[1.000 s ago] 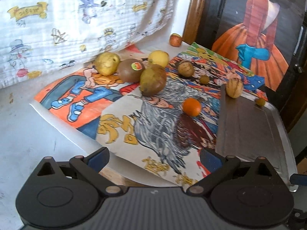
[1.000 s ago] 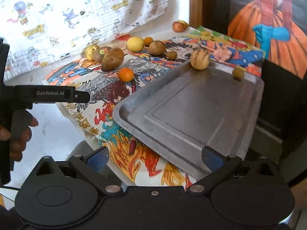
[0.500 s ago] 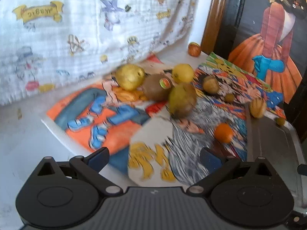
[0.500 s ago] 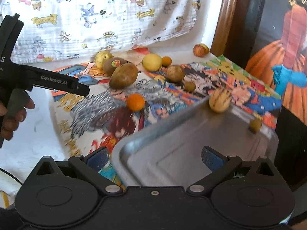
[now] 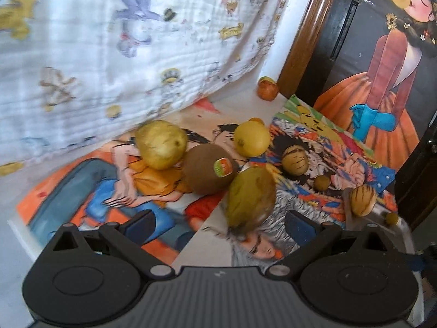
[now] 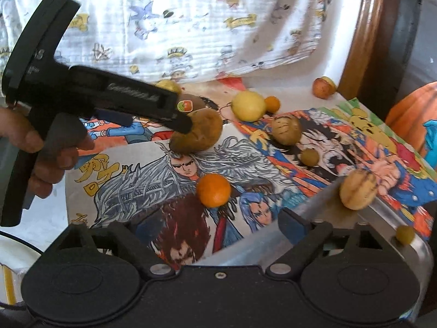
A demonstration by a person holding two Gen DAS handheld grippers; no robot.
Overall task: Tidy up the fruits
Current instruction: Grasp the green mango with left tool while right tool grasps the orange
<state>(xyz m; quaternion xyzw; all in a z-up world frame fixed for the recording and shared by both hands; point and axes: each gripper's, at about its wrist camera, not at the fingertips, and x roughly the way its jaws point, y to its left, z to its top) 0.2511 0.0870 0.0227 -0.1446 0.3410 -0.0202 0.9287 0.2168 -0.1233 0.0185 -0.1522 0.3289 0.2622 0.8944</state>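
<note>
Several fruits lie on colourful cartoon posters. In the left wrist view my left gripper [image 5: 218, 222] is open, and the greenish-brown mango [image 5: 251, 195] sits just ahead between its fingers. Behind it lie a brown kiwi with a sticker [image 5: 209, 169], a yellow pear [image 5: 161, 145] and a lemon [image 5: 252, 139]. In the right wrist view my right gripper [image 6: 215, 224] is open and empty, low before a small orange [image 6: 213, 190]. A striped melon-like fruit [image 6: 358, 189] and a small yellow-green fruit [image 6: 405, 234] rest on the metal tray [image 6: 322, 207]. The left gripper [image 6: 180, 117] reaches the mango [image 6: 199, 131].
A cartoon-print white cloth [image 6: 191, 27] hangs behind the fruits. A wooden frame [image 6: 363, 32] and a dark panel with a painted figure [image 5: 382, 63] stand at the right. A reddish fruit [image 6: 323, 87] lies at the back corner. Another striped fruit [image 6: 286, 129] and small ones lie mid-poster.
Both grippers have moved forward toward the fruits. The left gripper has closed in on the mango, which now sits between its open fingers. The right gripper has advanced past the tray's near part toward the orange.
</note>
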